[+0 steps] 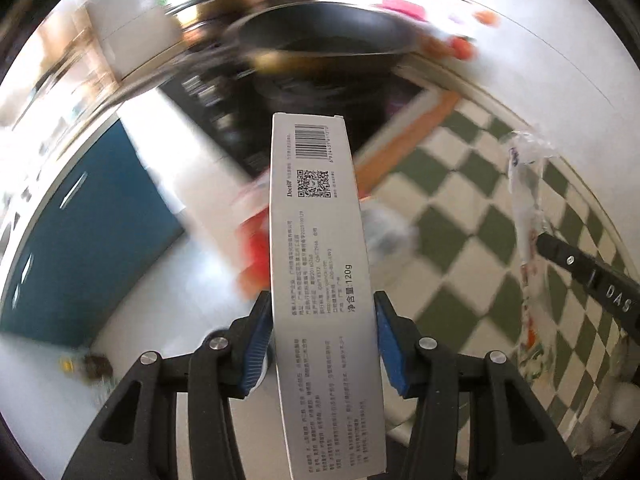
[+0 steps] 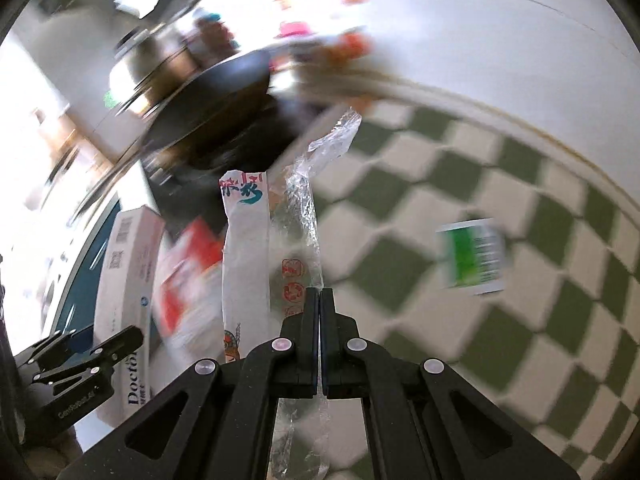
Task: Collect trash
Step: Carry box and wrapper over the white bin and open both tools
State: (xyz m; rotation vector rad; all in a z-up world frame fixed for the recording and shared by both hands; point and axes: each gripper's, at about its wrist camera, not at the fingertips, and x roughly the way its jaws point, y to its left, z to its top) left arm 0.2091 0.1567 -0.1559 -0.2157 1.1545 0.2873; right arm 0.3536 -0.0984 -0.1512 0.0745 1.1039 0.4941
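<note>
Left wrist view: the left gripper (image 1: 322, 340) has its blue pads (image 1: 256, 340) pressed half-wide against the sides of a grey toothpaste box (image 1: 320, 248), held lengthwise above the checked cloth (image 1: 460, 216). The right gripper (image 2: 320, 320) is fully closed, pinching a clear printed wrapper (image 2: 296, 216). Beyond, a dark pan (image 1: 320, 36) blurs. Both pieces look collected; next comes carrying them to a bin, which is not visible.

Black linkage arms with silver screws; blue ribbed pads (image 1: 256, 344) on left jaws; white lettering
</note>
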